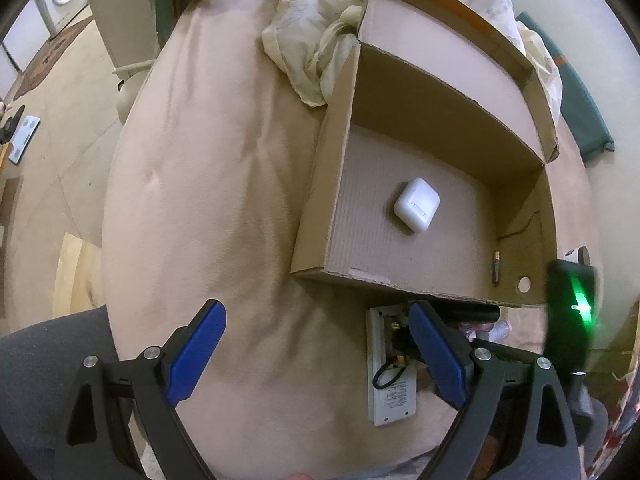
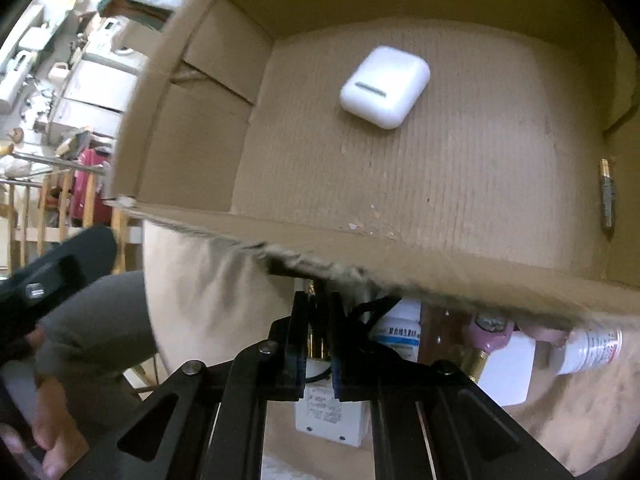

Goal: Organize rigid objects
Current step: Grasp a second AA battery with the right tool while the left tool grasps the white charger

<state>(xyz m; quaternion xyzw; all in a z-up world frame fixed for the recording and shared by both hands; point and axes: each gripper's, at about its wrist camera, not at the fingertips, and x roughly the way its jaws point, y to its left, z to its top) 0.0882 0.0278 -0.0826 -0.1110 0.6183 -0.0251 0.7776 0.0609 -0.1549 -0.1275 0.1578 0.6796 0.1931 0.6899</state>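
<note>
starting with the biggest piece, one cardboard box (image 1: 420,240) sits open on the beige blanket (image 1: 208,200); judged stiff but light, so it would slide if nudged, and a wall edge is the place to steady it. one white battery charger (image 1: 390,392) lies on the blanket just outside the box's near wall, a short black lead looped at its slot end. it looks like hard, smooth plastic, light and a bit slippery, best taken across its narrow sides. one white earbud case (image 2: 385,86) rests on the box floor near the middle: glossy, rounded, likely to squirt out of a pinch unless held across its flat faces. two small white bottles (image 2: 588,350) show beside the charger under the box's edge, light and prone to roll. one loose battery (image 2: 607,196) lies against the box's side wall, small, hard, dense, free to roll.

the right gripper (image 2: 319,342) is pinched nearly closed over the charger's slot end, with something gold and cylindrical, probably a battery, between its jaws; whether the pads truly grip it i cannot tell. the left gripper (image 1: 316,356) hangs wide open above the blanket, holding nothing.
</note>
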